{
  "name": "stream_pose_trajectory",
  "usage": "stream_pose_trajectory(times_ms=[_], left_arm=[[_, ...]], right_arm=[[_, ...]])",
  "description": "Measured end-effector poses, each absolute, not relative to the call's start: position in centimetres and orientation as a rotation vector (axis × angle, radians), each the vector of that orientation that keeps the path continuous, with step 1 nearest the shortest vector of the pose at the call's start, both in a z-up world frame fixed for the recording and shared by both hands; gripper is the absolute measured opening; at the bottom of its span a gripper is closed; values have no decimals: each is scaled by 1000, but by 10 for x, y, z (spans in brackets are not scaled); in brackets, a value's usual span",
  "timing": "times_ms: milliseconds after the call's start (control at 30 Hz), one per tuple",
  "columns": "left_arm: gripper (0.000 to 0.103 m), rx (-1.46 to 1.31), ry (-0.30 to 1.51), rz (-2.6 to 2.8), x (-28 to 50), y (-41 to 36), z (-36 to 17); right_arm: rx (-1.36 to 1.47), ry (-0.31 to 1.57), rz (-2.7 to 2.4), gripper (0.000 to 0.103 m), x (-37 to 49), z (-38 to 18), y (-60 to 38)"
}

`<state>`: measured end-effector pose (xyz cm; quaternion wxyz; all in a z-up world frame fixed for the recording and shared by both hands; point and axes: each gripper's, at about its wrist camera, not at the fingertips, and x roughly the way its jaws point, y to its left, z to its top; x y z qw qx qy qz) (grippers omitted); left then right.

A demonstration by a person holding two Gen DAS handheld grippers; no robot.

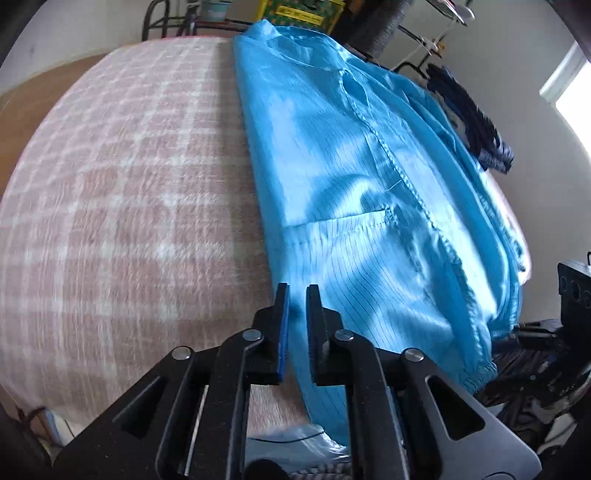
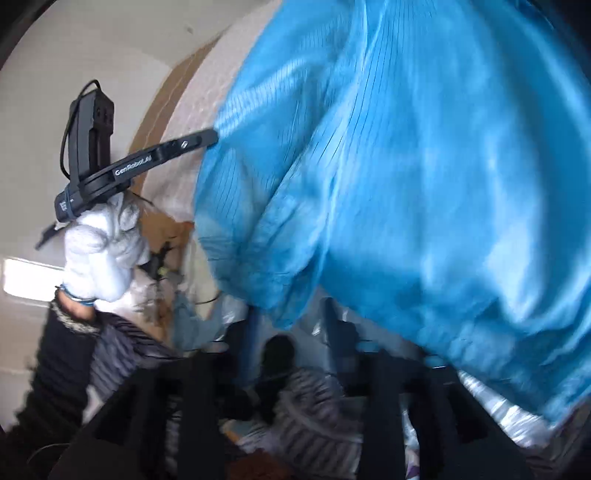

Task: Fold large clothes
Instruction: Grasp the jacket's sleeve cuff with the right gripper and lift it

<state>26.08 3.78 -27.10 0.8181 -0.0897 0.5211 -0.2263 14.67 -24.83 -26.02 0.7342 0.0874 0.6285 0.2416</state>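
Observation:
A shiny blue pinstriped garment (image 1: 369, 184) lies lengthwise on a bed covered by a pink plaid blanket (image 1: 129, 184). Its elastic cuff (image 1: 480, 373) hangs off the near right. My left gripper (image 1: 298, 306) stands at the garment's near left edge, its jaws a narrow gap apart with blue cloth showing between them and no pad pressing. In the right wrist view a white-gloved hand (image 2: 103, 251) holds that left gripper (image 2: 214, 136), its tips at the edge of the garment (image 2: 406, 184). My right gripper (image 2: 291, 332) is blurred and open just below the hanging hem, nothing between its fingers.
Dark blue clothes (image 1: 472, 118) hang on a rack beyond the bed's far right. A yellow-green box (image 1: 299, 13) and a chair frame stand behind the bed. A bright window (image 1: 569, 85) is at the right. The person's dark striped clothing (image 2: 314, 417) is below the right gripper.

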Motion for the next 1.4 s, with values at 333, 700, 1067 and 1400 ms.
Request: stream_pose_trajectory(times_ms=[333,700,1067,1400], left_arm=[[24,-429,1118,-470,244,78,-268],[40,-426,1210,-509,243,50,-291],[3,-328,1148,-382,239,72,-276],[3,-238,1001,-353,220,77,-237]], right_arm=[[361,1469,514,63,177,-299,-258],[429,1481,628,9,176,-296,-222],[434,1524,710,9,175,-303,-181],[228,1345,691,40,157,-260,-201]])
